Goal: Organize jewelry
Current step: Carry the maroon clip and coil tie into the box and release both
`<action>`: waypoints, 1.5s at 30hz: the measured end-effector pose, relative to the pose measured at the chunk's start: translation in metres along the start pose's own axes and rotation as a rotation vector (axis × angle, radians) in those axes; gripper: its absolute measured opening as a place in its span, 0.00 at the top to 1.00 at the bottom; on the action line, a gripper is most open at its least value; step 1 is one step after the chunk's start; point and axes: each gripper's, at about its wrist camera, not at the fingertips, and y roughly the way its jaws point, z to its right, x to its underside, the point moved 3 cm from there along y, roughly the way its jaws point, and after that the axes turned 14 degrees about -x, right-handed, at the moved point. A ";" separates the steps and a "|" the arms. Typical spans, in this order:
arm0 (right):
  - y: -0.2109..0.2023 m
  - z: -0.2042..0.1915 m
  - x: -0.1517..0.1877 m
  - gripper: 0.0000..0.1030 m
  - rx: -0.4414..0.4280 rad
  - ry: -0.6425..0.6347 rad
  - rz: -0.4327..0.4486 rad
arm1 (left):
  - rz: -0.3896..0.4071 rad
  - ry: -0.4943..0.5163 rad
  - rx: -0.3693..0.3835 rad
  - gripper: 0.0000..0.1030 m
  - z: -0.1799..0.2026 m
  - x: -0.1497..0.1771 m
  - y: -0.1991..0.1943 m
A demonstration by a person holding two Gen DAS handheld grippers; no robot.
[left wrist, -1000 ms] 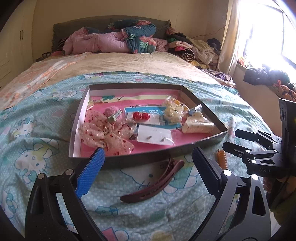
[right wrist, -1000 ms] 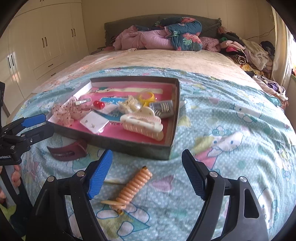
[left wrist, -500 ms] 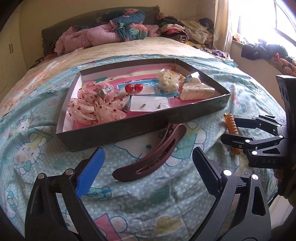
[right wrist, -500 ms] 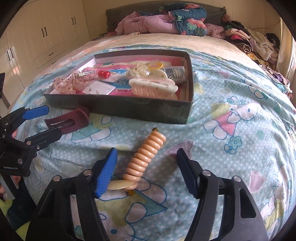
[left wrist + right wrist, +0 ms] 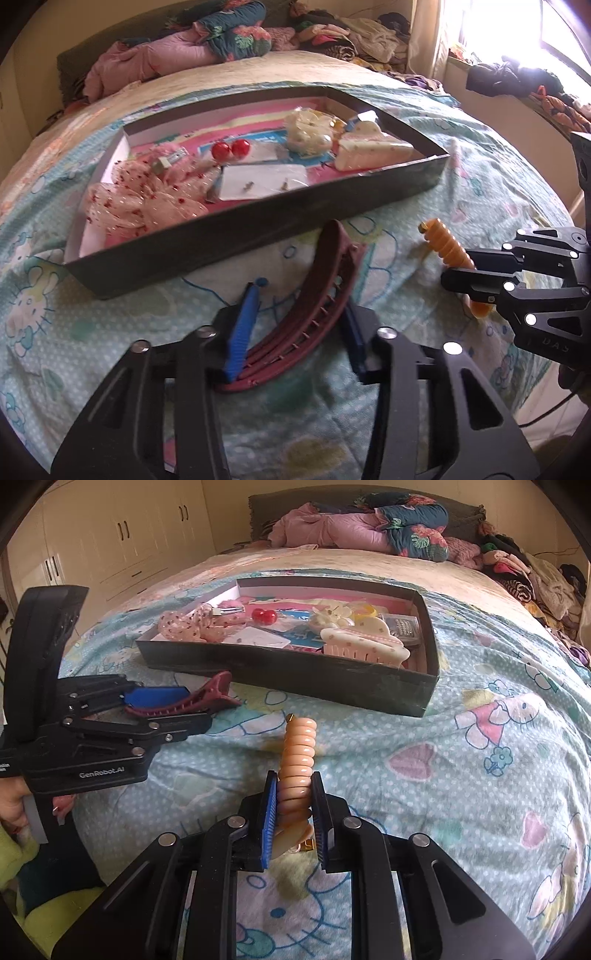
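A dark shallow box (image 5: 258,229) with a pink floor lies on the bed and holds a pink bow (image 5: 140,199), red bead earrings (image 5: 231,149), a stud card (image 5: 264,181) and a cream claw clip (image 5: 373,151). My left gripper (image 5: 295,332) is shut on a long maroon hair clip (image 5: 325,280) in front of the box; it also shows in the right wrist view (image 5: 192,703). My right gripper (image 5: 293,812) is shut on an orange spiral hair clip (image 5: 297,760), which also shows in the left wrist view (image 5: 447,251).
The box (image 5: 295,672) sits on a Hello Kitty blanket (image 5: 480,775). Pillows and clothes (image 5: 369,528) pile at the bed's head. White wardrobes (image 5: 110,535) stand to the left, a bright window (image 5: 517,33) to the right.
Both grippers moved down and forward and closed: the left on the maroon clip, the right on the orange spiral clip. Both were open a second ago.
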 end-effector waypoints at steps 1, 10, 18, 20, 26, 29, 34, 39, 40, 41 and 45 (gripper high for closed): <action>-0.001 -0.001 0.001 0.83 -0.001 -0.003 0.001 | -0.003 0.005 0.004 0.80 0.003 0.001 -0.001; -0.012 -0.007 0.001 0.83 -0.009 -0.015 0.018 | 0.027 -0.009 0.014 0.95 0.008 0.005 -0.018; -0.018 -0.013 -0.008 0.83 -0.017 -0.042 0.037 | 0.069 -0.069 0.023 0.95 -0.004 -0.002 -0.037; -0.018 -0.016 -0.012 0.83 -0.020 -0.051 0.042 | 0.077 -0.086 0.024 0.95 -0.009 -0.004 -0.041; -0.018 -0.020 -0.026 0.83 -0.028 -0.073 0.060 | 0.103 -0.143 0.015 0.95 -0.027 -0.016 -0.049; -0.017 -0.021 -0.035 0.83 -0.028 -0.079 0.071 | 0.113 -0.167 0.010 0.95 -0.036 -0.022 -0.050; -0.016 -0.016 -0.053 0.83 -0.021 -0.079 0.096 | 0.122 -0.200 0.002 0.95 -0.049 -0.034 -0.047; -0.013 -0.005 -0.072 0.83 -0.002 -0.075 0.114 | 0.123 -0.224 0.001 0.95 -0.057 -0.047 -0.040; -0.012 -0.003 -0.075 0.83 0.001 -0.072 0.117 | 0.121 -0.229 0.004 0.95 -0.058 -0.049 -0.038; -0.011 -0.001 -0.079 0.83 0.001 -0.072 0.120 | 0.120 -0.233 0.004 0.95 -0.059 -0.051 -0.036; -0.007 0.005 -0.094 0.83 0.015 -0.073 0.129 | 0.116 -0.235 0.003 0.94 -0.060 -0.060 -0.028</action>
